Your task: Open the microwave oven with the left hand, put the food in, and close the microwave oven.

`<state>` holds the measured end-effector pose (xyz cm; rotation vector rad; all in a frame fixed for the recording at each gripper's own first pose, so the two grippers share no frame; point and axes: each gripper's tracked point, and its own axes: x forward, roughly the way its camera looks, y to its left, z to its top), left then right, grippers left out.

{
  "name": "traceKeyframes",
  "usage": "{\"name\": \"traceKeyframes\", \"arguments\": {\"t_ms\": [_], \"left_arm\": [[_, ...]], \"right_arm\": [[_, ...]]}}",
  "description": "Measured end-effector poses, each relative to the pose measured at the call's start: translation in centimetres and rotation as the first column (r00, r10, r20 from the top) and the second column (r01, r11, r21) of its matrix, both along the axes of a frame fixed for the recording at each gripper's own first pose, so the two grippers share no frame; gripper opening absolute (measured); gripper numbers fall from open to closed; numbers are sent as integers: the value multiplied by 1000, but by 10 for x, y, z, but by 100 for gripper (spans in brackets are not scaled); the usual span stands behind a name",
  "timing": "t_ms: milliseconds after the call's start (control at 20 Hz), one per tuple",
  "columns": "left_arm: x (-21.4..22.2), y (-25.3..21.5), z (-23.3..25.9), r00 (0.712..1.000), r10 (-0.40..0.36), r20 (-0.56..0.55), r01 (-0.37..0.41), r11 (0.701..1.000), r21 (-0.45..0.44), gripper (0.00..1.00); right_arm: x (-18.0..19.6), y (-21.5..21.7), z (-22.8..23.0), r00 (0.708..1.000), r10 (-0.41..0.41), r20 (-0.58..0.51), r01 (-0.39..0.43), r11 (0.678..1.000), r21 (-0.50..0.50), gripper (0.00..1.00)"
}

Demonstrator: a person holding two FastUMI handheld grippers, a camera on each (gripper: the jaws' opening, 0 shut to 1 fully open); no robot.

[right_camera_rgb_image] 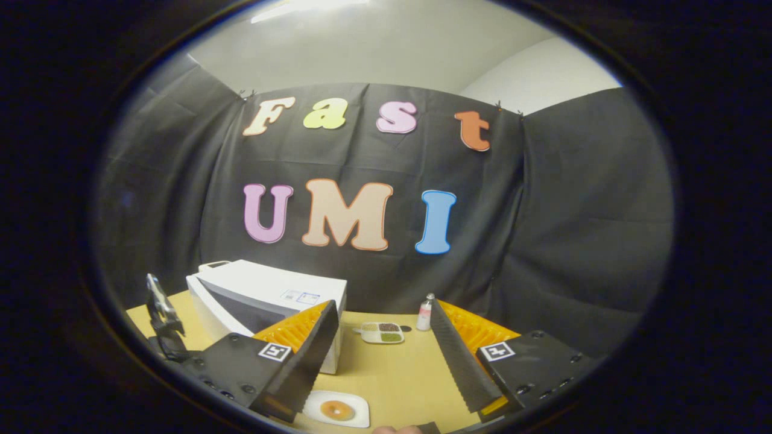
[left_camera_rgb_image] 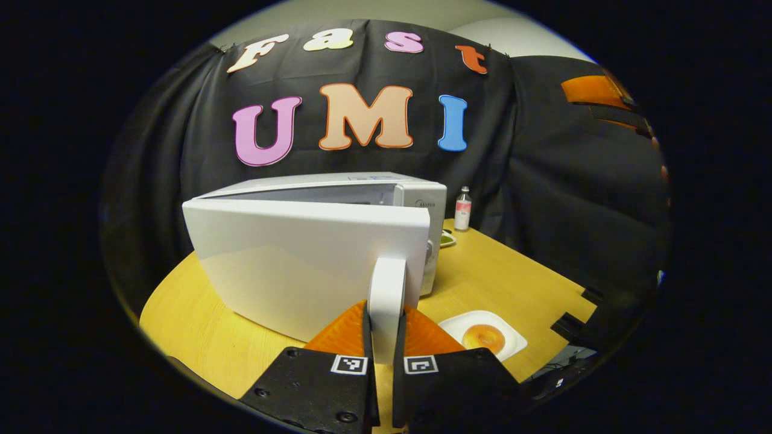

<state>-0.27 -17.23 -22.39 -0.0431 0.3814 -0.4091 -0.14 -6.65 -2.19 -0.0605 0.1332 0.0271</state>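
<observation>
White and glossy, the microwave oven stands on the left half of the yellow wooden worktop in the left gripper view, its door swung part-way out toward the camera so that a wedge of the cavity shows above the door's top edge. At the door's free end the white vertical handle sits between the fingers of the left gripper, which are closed in against both sides of it, gripping it. To the right of the handle, on the worktop near the fingers, lies a white square plate carrying the food, a round orange-brown doughnut. Farther back, just right of the oven's control side, part of a small dish peeps out, and beyond it a little clear bottle stands upright by the black cloth wall. In the right gripper view the oven lies at the left, the plated doughnut low in the middle, and a divided condiment dish and the bottle farther back. The right gripper hovers above the worktop with its fingers spread wide apart and nothing between them.
</observation>
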Motion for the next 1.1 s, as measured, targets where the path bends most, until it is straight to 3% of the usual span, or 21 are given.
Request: {"name": "traceKeyframes", "arguments": {"t_ms": [250, 350, 400, 550, 600, 900, 1100], "left_arm": [[-30, 32, 1, 1000, -15, -9, 16, 996, 84, 17], [-37, 54, 6, 1000, 14, 16, -16, 992, 125, 22], [-39, 71, 14, 997, 49, 54, -56, 989, 138, 31], [-44, 110, 13, 990, 142, 27, -144, 981, 130, 87], [-50, 117, 11, 988, 155, 7, -155, 981, 113, 96], [-84, 179, 15, 970, 237, 47, -241, 948, 206, 99], [-103, 228, 10, 939, 343, 22, -343, 928, 148, 98]], "right_arm": [[3, 31, -3, 998, 66, -6, -66, 998, 9, 97], [3, 44, -7, 995, 95, -16, -95, 995, 15, 97], [3, 51, -7, 994, 109, -17, -109, 994, 14, 97], [4, 69, -7, 989, 146, -9, -146, 989, 19, 97], [7, 75, -9, 988, 157, -10, -157, 987, 23, 97], [22, 109, -3, 978, 205, 28, -206, 978, 35, 97], [28, 132, -1, 970, 235, 59, -236, 972, 12, 97]]}}
